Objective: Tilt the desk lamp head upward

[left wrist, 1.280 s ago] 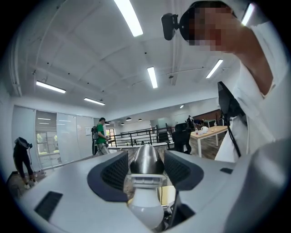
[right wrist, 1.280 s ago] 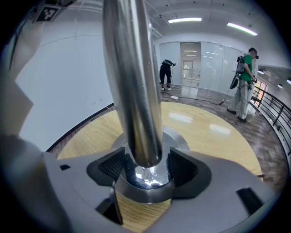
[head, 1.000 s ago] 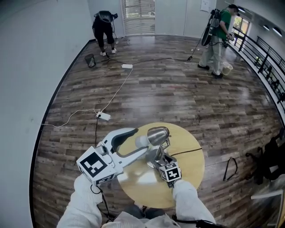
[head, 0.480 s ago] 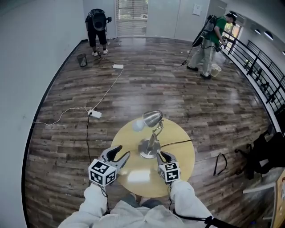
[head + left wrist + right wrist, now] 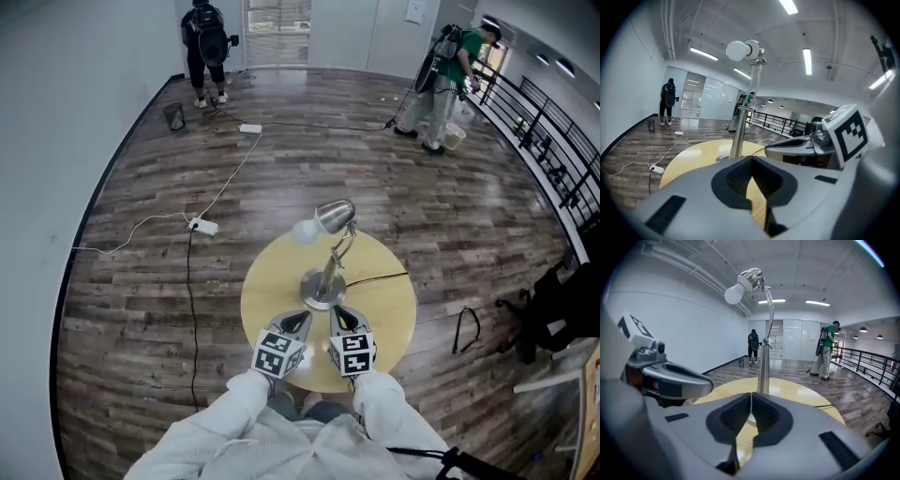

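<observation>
A silver desk lamp stands on the round yellow table (image 5: 272, 281), its base (image 5: 322, 289) near the middle. Its head (image 5: 335, 217) with the white bulb (image 5: 306, 232) is raised and points left. In the gripper views the bulb (image 5: 737, 50) (image 5: 733, 294) sits high above the stem (image 5: 738, 129) (image 5: 763, 366). My left gripper (image 5: 298, 320) (image 5: 751, 158) and right gripper (image 5: 337, 312) (image 5: 751, 394) rest side by side at the table's near edge, just short of the base. Both are shut with nothing between their jaws, and neither touches the lamp.
The lamp's black cable (image 5: 377, 278) runs off the table's right side. A white power strip (image 5: 202, 225) and cords lie on the wooden floor to the left. Two people (image 5: 204, 33) (image 5: 445, 66) stand far off. A black bag (image 5: 553, 314) and a railing (image 5: 548, 127) are on the right.
Both grippers have drawn back from the lamp to the table's near edge and closed. A second ago the left was up by the lamp head and the right at the stem.
</observation>
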The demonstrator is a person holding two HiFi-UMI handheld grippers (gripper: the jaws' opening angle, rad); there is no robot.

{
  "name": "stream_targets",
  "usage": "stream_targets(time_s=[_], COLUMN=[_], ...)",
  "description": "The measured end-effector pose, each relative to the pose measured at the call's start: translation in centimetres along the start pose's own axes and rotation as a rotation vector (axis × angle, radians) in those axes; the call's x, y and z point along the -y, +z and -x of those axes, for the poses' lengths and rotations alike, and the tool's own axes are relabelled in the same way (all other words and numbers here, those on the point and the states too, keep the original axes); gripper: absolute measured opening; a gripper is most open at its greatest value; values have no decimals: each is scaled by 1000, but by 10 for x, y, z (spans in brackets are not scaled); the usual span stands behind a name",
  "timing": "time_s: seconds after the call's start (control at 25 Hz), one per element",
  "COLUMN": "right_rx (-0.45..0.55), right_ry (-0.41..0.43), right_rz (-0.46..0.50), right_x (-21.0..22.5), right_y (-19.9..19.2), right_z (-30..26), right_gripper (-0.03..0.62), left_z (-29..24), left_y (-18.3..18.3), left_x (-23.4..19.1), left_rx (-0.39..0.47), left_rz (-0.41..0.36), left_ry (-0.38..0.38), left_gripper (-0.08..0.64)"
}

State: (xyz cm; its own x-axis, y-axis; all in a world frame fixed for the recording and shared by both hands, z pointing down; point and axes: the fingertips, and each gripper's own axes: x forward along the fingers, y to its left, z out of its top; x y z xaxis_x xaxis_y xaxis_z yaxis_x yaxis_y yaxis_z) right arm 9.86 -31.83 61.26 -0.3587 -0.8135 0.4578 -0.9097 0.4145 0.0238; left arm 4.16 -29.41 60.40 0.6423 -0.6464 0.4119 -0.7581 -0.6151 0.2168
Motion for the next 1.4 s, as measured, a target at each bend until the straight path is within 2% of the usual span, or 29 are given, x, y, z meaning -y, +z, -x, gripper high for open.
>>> stream_targets(time_s=[0.28, 0.48, 0.72, 1.0, 1.2, 1.4], right_rx=[3, 30, 44, 36, 26, 65], right_ry=[-65, -99, -104, -120, -156, -139], right_rz=[-88, -149, -130, -111, -142, -152], right_x=[-3, -9, -19, -31, -36, -56], right_y=[-11, -9, -10, -27, -51, -54], right_z=[24, 49, 71, 121, 163, 197], right_gripper=[18, 14, 14, 14, 14, 14], left_z=[25, 42, 56, 90, 124, 155], left_y=[-13, -1, -10, -26, -41, -55], left_x=[12, 17, 37, 64, 88, 111], left_rx=[-29, -3, -4, 11, 25, 37], left_rz=[51, 41, 38, 59, 63, 60], left_ry=[-61, -46, -53, 13, 52, 78], left_gripper=[2, 2, 2, 2, 2, 2])
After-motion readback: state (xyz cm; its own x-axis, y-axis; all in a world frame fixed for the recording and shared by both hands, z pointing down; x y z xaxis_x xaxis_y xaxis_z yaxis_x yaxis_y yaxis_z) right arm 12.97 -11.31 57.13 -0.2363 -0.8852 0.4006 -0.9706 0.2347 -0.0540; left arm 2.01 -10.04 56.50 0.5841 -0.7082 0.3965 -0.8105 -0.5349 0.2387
